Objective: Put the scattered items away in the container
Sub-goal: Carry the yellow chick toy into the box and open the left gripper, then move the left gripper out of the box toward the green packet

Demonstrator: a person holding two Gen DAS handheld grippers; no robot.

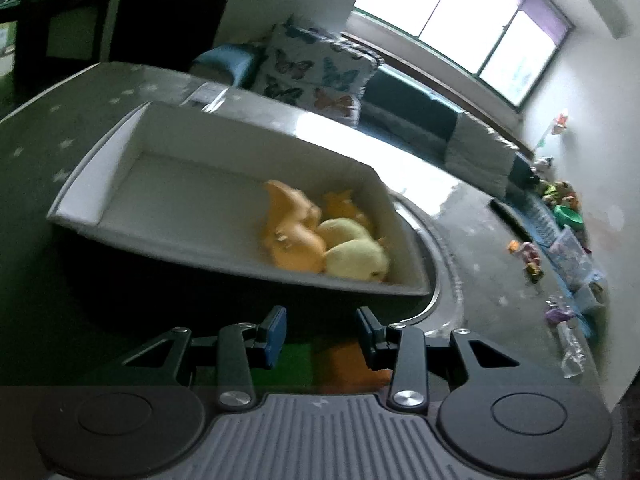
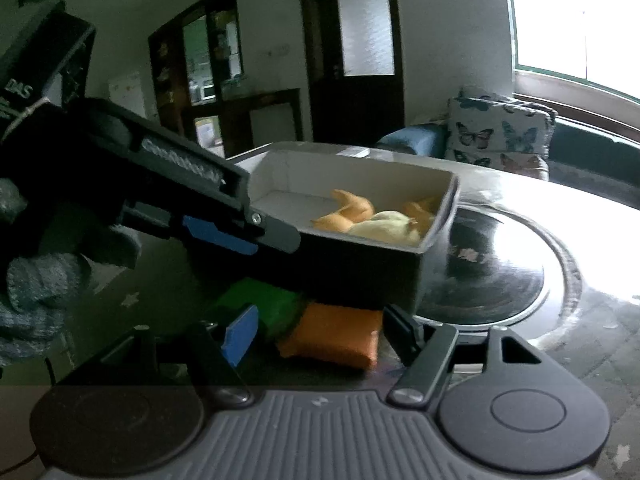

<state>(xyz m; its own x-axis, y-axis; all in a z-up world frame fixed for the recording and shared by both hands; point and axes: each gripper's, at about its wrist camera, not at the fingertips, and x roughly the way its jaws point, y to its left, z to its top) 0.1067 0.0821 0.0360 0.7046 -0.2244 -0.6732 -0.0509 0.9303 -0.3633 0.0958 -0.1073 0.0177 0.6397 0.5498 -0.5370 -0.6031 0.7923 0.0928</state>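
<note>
Right tongs [image 2: 316,336] parted, gripping nothing, pads either side of orange pouch [image 2: 336,338] on dark table [image 2: 500,280], just before box [image 2: 352,240]. Green pouch [image 2: 256,300] touching orange one, also before box. Left tongs [image 1: 322,334] parted, empty, close to box's near wall. Toys [image 1: 320,232] heaped at box's right end. Beyond box: cushion [image 1: 316,68], sofa, bright window. Floor right of box cluttered along wall.
</note>
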